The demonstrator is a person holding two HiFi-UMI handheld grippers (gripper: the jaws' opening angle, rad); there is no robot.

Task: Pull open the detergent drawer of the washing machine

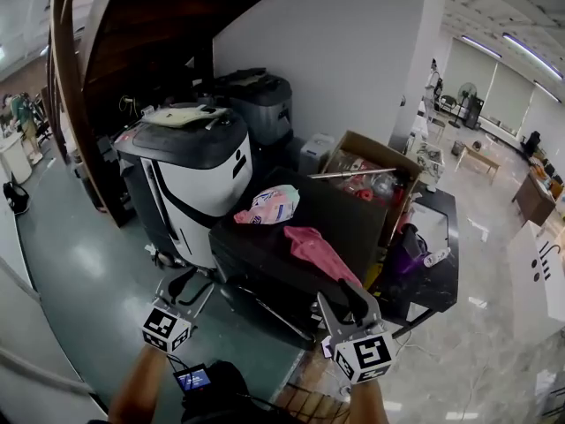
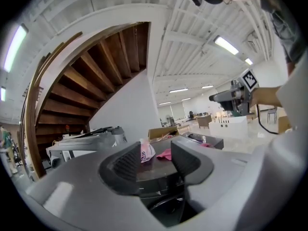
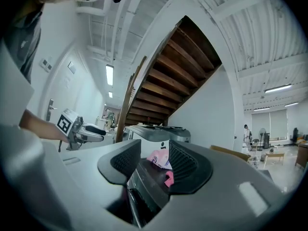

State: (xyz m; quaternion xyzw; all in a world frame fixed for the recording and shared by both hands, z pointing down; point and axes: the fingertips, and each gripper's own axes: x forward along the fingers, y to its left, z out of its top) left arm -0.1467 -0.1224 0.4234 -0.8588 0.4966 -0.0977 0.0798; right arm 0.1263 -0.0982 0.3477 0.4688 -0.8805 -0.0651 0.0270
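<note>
1. Both grippers hung level and well short of the washing machine (image 1: 340, 215), the dark box in the middle of the floor. The left gripper (image 1: 194, 281) showed a narrow gap between its pads with nothing in it, and the right gripper (image 1: 344, 300) looked the same. We judged the reach had not yet begun.
2. We could not pick out the detergent drawer in any view (the dark front face swallowed its outline). The main risk was closing on the wrong edge or on a trim line and pulling on nothing.
3. With the gaps so narrow, a drawer front thicker than the gap would be pushed instead of gripped. We thought the working gripper would need to open wider first.
4. A pink pouch (image 1: 269, 204) and a pink cloth (image 1: 316, 250) lay on the machine's top, the cloth near the front edge. A high approach could catch the cloth and drag it down over the drawer.
5. A white-and-grey machine (image 1: 199, 184) stood just beside the washer on the left, so a left-side reach could bump it.
6. A pull off the drawer's own line could jam it, or shift the whole washer across the smooth floor.
</note>
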